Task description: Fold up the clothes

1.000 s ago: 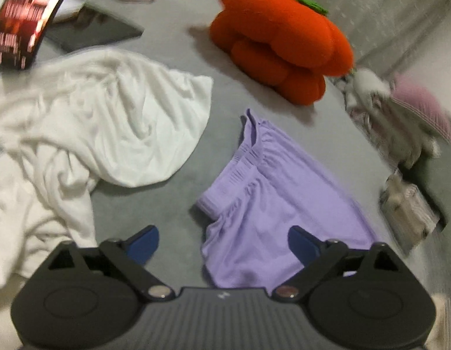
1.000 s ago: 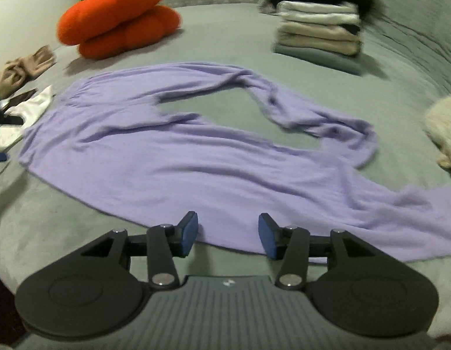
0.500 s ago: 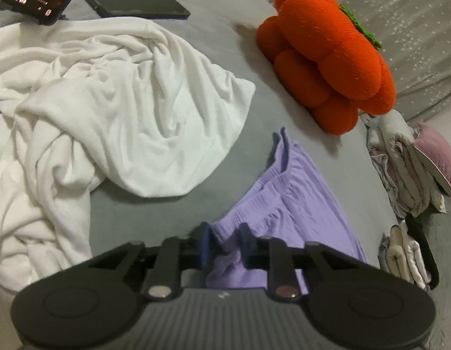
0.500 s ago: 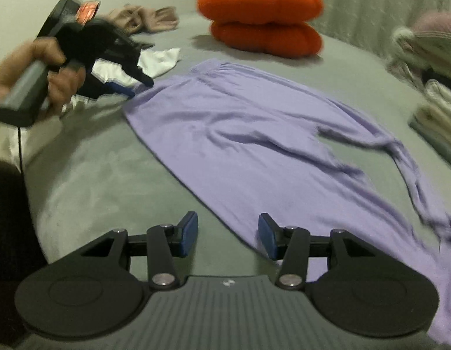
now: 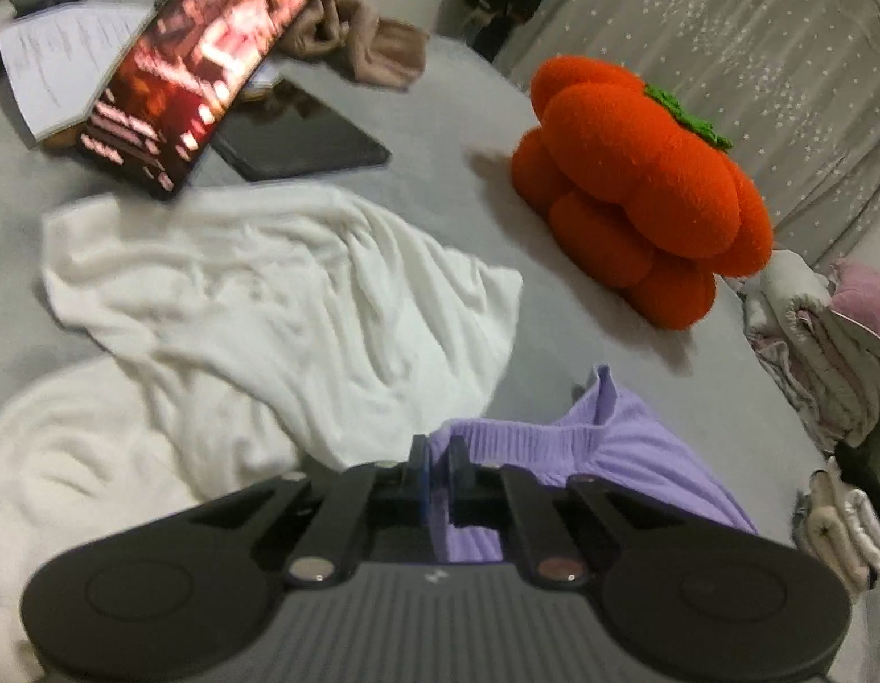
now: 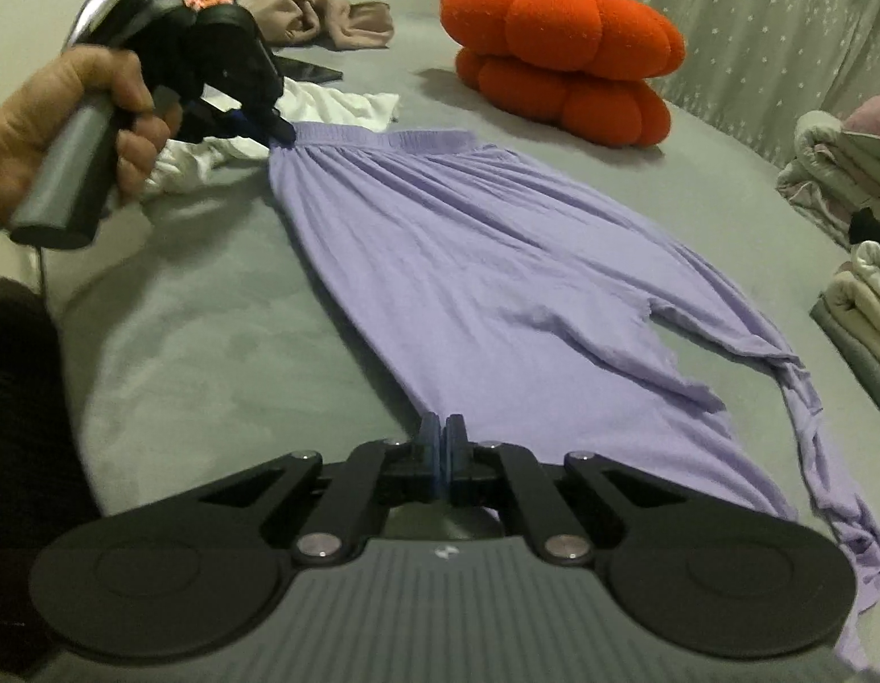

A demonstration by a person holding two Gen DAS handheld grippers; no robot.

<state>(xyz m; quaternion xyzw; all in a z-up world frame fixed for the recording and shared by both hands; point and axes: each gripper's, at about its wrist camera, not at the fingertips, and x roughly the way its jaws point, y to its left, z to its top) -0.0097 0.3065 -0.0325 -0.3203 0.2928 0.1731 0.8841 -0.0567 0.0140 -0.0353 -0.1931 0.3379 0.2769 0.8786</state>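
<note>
Trousers [image 6: 485, 262], thin, limp and light, drape between holds: left claw [image 5: 435, 455] pinches the waistband corner at 10 o'clock, right claw [image 6: 443, 435] clamps the near side edge.

free: grey bed [image 6: 201, 341] near edge | blocked: pumpkin cushion [image 6: 565, 51], folded stacks [image 6: 855, 296]

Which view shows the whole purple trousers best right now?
Right wrist: the purple trousers lie spread from waistband to legs. Left wrist shows only the waistband corner pinched in the left gripper.
</note>
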